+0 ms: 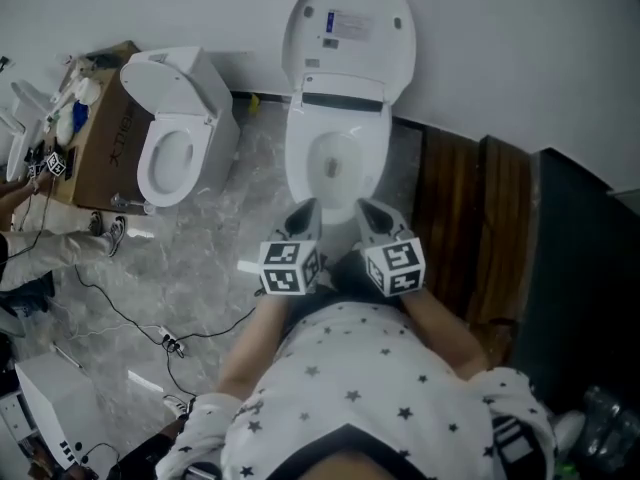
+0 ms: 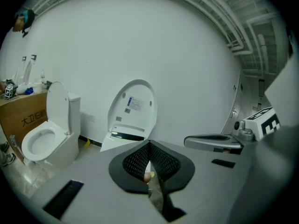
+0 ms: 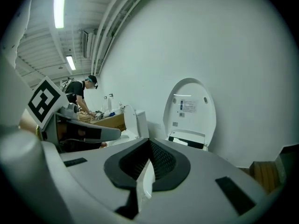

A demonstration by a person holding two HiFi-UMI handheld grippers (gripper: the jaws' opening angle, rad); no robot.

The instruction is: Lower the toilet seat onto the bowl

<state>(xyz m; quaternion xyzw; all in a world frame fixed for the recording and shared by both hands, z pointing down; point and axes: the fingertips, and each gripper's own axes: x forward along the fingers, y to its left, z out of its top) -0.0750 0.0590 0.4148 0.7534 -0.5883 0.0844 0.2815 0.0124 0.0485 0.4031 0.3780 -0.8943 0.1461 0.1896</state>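
holding my left gripper (image 1: 306, 211) and right gripper (image 1: 370, 211) shut, empty, side by side near the white ceramic toilet bowl (image 1: 298, 163); white oval plastic lid (image 1: 348, 28) upright.

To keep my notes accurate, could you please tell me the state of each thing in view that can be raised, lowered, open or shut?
Toilet lid: raised, standing upright behind the bowl.
Bowl: uncovered.
Second toilet's lid: raised.
Left tongs: shut, holding nothing.
Right tongs: shut, holding nothing.
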